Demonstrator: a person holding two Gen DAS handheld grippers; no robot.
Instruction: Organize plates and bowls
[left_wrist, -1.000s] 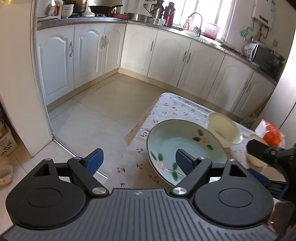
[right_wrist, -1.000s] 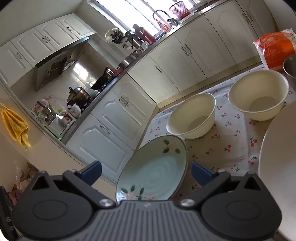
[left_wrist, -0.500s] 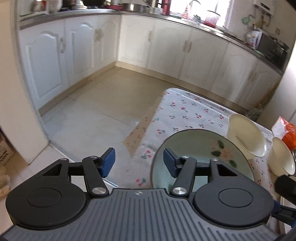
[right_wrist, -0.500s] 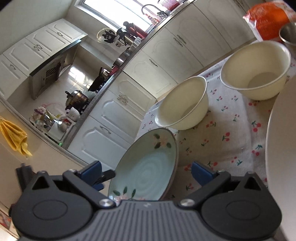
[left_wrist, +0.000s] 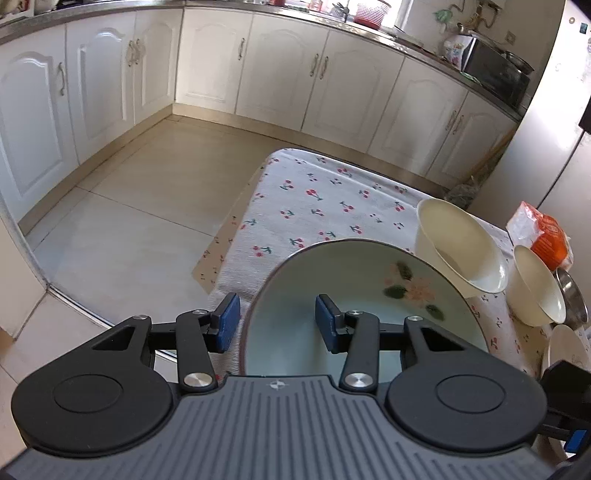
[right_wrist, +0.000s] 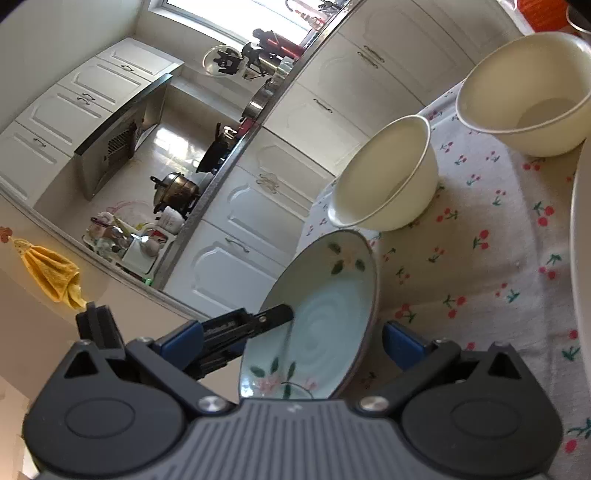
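Observation:
A pale green plate (left_wrist: 362, 295) with pink flowers sits on the cherry-print tablecloth (left_wrist: 325, 199) at the table's near corner. My left gripper (left_wrist: 275, 326) is open and straddles the plate's left rim, one blue pad outside and one over the plate. In the right wrist view the same plate (right_wrist: 325, 314) lies between the jaws of my right gripper (right_wrist: 291, 341), which is open and empty; the left gripper's finger (right_wrist: 258, 319) reaches over the plate's rim there. Two cream bowls (left_wrist: 458, 247) (left_wrist: 535, 288) stand behind the plate.
A white plate's edge (right_wrist: 581, 277) lies at the right. An orange bag (left_wrist: 543, 236) and a steel bowl (left_wrist: 574, 299) sit at the table's far right. White kitchen cabinets (left_wrist: 280, 74) and bare floor (left_wrist: 147, 206) lie beyond the table's left edge.
My left gripper has moved forward and down onto the plate's left rim and its jaws have narrowed. My right gripper has come closer to the plate and stays open.

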